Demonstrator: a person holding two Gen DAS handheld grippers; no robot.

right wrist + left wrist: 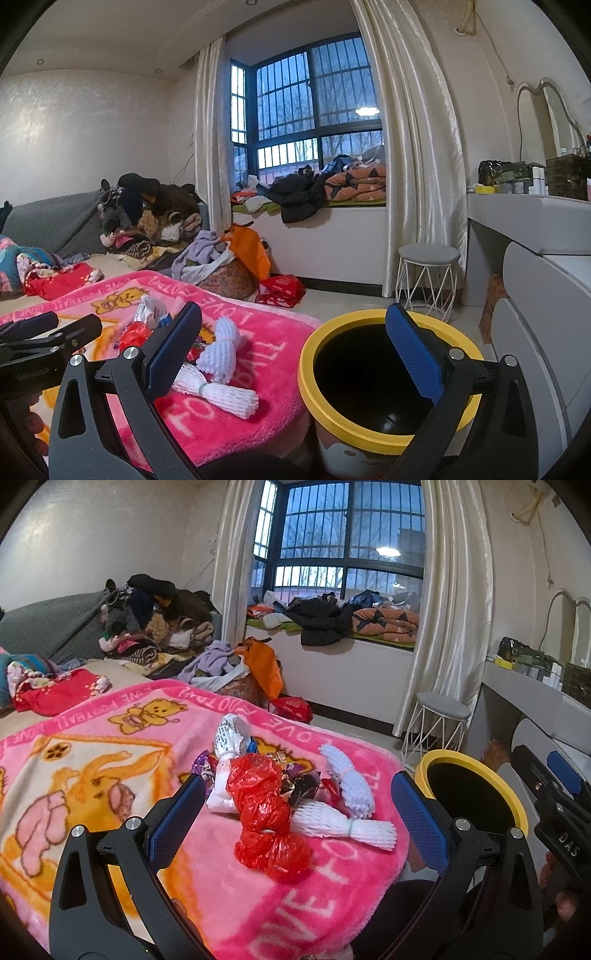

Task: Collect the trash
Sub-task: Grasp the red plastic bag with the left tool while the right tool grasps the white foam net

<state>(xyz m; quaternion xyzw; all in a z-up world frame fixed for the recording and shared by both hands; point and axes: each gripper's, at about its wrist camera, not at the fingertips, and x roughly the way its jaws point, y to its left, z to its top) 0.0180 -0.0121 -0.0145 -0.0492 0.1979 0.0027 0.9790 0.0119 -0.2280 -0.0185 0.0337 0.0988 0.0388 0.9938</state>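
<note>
A heap of trash lies on the pink blanket (92,775): a crumpled red plastic bag (264,812), two white foam nets (347,829) (349,782), a white printed wrapper (231,738) and shiny candy wrappers (301,784). My left gripper (297,812) is open just short of the heap, its blue pads on either side of it. A yellow-rimmed bin (373,373) with a dark inside stands on the floor beside the bed. My right gripper (295,354) hangs open and holds nothing over the bin's left rim. The foam nets (218,393) lie just left of it.
Piles of clothes (155,624) cover the far bed and the window ledge (332,642). Bags (258,668) sit on the floor beyond the blanket. A white wire stool (428,277) and a grey dressing table (535,229) stand to the right of the bin.
</note>
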